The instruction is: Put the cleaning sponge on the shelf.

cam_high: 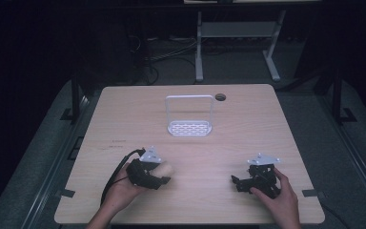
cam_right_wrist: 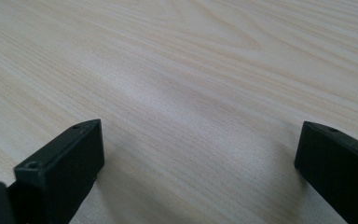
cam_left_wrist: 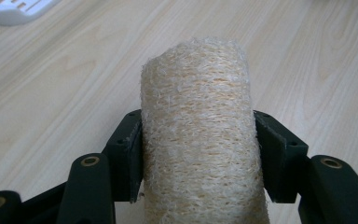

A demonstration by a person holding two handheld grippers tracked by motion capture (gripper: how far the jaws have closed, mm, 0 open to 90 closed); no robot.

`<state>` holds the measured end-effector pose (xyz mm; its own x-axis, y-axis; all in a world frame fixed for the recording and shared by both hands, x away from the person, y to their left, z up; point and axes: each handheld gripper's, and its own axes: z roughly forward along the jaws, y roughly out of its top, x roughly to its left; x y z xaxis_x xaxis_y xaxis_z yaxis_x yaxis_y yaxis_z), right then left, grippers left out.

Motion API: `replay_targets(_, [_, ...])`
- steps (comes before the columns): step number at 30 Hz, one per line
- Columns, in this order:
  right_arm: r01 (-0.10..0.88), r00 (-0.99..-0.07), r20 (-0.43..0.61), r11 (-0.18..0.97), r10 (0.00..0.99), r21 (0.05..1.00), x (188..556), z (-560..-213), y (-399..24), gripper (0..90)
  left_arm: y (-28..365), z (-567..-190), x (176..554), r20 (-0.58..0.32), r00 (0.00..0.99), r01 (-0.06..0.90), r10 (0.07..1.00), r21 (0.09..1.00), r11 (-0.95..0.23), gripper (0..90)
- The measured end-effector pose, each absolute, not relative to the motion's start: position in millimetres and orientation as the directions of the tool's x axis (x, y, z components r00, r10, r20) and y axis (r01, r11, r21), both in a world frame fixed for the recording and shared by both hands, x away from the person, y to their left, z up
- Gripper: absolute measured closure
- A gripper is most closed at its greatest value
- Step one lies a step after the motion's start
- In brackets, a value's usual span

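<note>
Loofah (cam_left_wrist: 198,135) sits clamped between the jaws of the left gripper (cam_high: 158,174), which we see pressing both its flanks, on the near side of the white rack (cam_high: 189,128) and a little left of it. Right gripper (cam_high: 240,183) rests well to the right of that rack's near side, jaws spread wide over bare table (cam_right_wrist: 177,70), holding nothing.

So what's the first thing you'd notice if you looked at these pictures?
A pale, scratchy loofah roll, clamped between the black jaws of the left gripper near the table's front. Then the white rack standing alone mid-table, and the right gripper, open over bare wood.
</note>
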<state>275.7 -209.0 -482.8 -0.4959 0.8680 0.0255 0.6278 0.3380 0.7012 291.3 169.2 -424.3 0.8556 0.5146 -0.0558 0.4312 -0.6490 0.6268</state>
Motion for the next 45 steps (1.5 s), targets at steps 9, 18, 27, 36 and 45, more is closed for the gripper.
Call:
replay_targets(9, [0.628,-0.496,0.025,0.339,0.868,0.701,276,-483,-209,1.0,162,-420,299,-0.047,0.858,0.421,0.511,0.635,-0.648,40.9])
replay_targets(18, [0.630,-0.494,0.027,0.336,0.869,0.701,276,-483,-209,1.0,154,-417,310,-0.043,0.857,0.416,0.514,0.647,-0.639,41.0])
replay_targets(27, [0.630,-0.494,0.027,0.336,0.869,0.700,276,-483,-209,0.9,151,-416,322,-0.029,0.851,0.414,0.525,0.652,-0.635,41.0])
replay_targets(36, [0.630,-0.493,0.028,0.336,0.869,0.700,276,-483,-209,0.9,148,-416,334,-0.022,0.845,0.414,0.534,0.659,-0.628,41.0])
replay_targets(45, [0.632,-0.493,0.031,0.334,0.869,0.699,275,-483,-209,1.0,140,-414,345,-0.016,0.844,0.406,0.536,0.671,-0.620,41.0])
